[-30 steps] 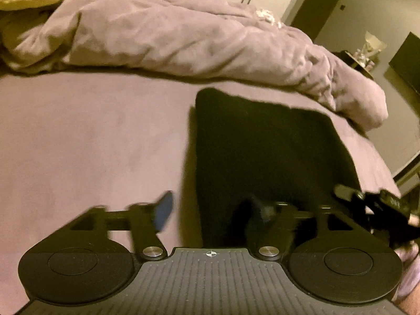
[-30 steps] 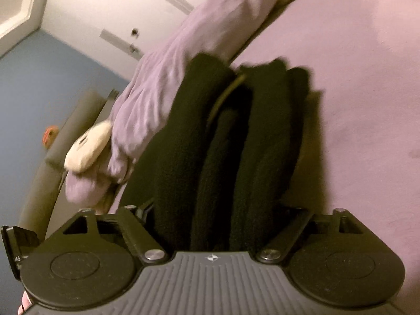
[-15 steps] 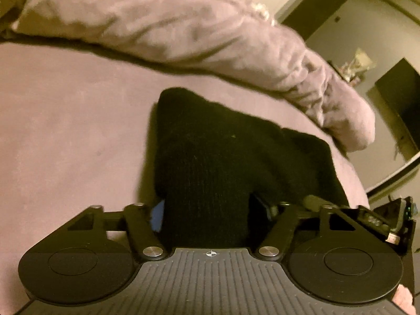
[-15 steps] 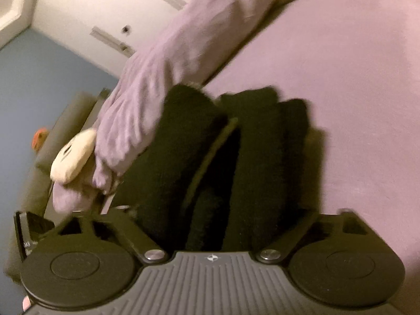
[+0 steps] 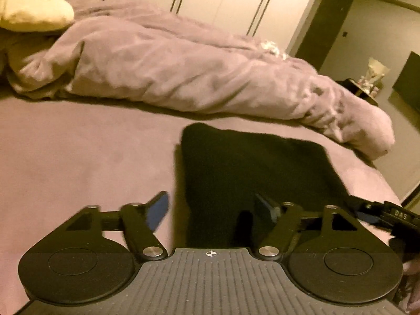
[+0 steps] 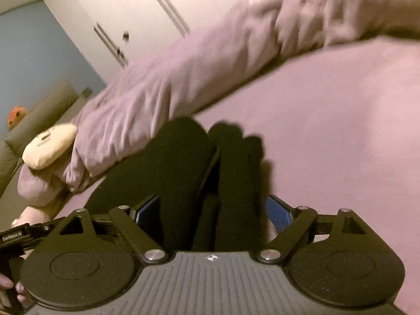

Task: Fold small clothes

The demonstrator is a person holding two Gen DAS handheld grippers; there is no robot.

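Observation:
A black knitted garment (image 5: 252, 168) lies folded on the purple bed sheet (image 5: 78, 162). My left gripper (image 5: 212, 207) hovers over its near left edge. Its jaws are opening, the blue pads (image 5: 157, 210) stand apart, and only the garment's edge lies between them, untouched. In the right wrist view the same garment (image 6: 183, 162) shows thick folds running away from me. My right gripper (image 6: 212, 210) straddles its near end with jaws opening, and the right pad (image 6: 278, 212) is clear of the cloth. The right gripper (image 5: 388, 215) also shows at the left view's right edge.
A bunched purple duvet (image 5: 183, 73) runs along the far side of the bed, with a cream plush pillow (image 5: 29, 10) at its left end. White wardrobe doors (image 5: 223, 0) stand behind. A small side table (image 5: 365, 89) is at the far right.
Both grippers had closed in on the black garment half a second ago; now both have drawn back and their jaws stand wider. The right view has rolled. The garment lies flat.

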